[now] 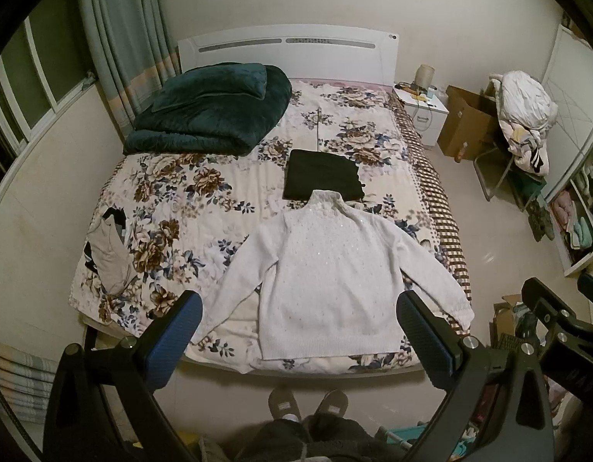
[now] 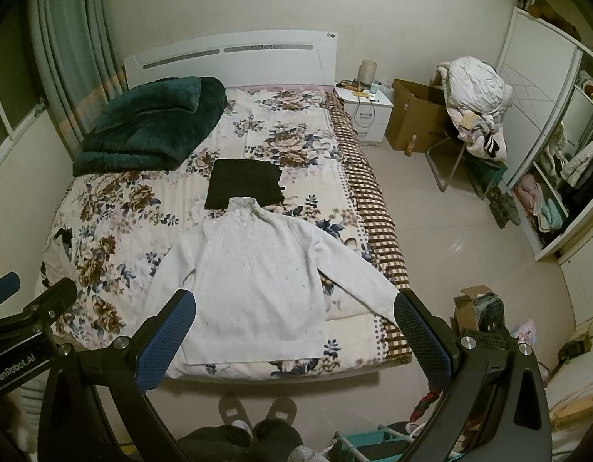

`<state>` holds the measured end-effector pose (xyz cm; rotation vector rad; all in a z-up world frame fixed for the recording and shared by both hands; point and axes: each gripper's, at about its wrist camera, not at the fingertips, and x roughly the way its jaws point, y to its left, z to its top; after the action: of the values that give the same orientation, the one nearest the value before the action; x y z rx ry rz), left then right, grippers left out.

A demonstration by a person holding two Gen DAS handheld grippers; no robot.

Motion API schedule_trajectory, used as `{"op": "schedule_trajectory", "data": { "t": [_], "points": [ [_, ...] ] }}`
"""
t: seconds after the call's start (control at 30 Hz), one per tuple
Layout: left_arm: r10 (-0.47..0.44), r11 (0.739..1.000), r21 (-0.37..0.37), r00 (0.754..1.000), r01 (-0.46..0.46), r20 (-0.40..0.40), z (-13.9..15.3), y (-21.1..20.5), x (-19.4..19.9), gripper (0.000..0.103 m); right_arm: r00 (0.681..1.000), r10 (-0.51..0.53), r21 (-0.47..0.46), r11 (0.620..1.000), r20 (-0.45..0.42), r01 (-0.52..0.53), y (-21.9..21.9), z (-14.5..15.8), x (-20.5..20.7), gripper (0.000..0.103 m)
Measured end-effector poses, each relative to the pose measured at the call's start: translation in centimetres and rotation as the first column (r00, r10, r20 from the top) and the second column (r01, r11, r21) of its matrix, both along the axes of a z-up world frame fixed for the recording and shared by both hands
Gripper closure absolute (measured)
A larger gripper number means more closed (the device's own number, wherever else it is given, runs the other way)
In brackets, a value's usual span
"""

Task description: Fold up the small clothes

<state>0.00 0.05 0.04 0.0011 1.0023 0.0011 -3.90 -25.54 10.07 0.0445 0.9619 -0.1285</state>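
A white knit sweater (image 1: 327, 269) lies flat, sleeves spread, on the near end of the floral bed (image 1: 188, 192); it also shows in the right wrist view (image 2: 254, 269). A folded black garment (image 1: 322, 174) lies just beyond its collar, also seen from the right wrist (image 2: 244, 184). A beige garment (image 1: 109, 258) lies crumpled at the bed's left edge. My left gripper (image 1: 298, 312) is open and empty, held high above the sweater's hem. My right gripper (image 2: 294, 310) is open and empty, above the sweater's right side.
A folded dark green blanket (image 1: 211, 109) sits at the bed's head. A white nightstand (image 1: 421, 109), a cardboard box (image 1: 466, 123) and a chair heaped with clothes (image 1: 523, 123) stand to the right. An open wardrobe (image 2: 558, 177) is at far right. My slippered feet (image 1: 308, 404) stand at the bed's foot.
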Motion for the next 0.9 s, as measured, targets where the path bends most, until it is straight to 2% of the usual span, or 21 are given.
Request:
{"op": "schedule_trajectory", "data": {
  "t": [0.9],
  "points": [
    [-0.002, 1.000, -0.006, 1.000, 0.002, 0.003, 0.9, 0.0, 0.6, 0.000, 1.000, -0.001, 0.002, 1.000, 0.002, 0.001, 0.2, 0.0, -0.1, 0.000]
  ]
}}
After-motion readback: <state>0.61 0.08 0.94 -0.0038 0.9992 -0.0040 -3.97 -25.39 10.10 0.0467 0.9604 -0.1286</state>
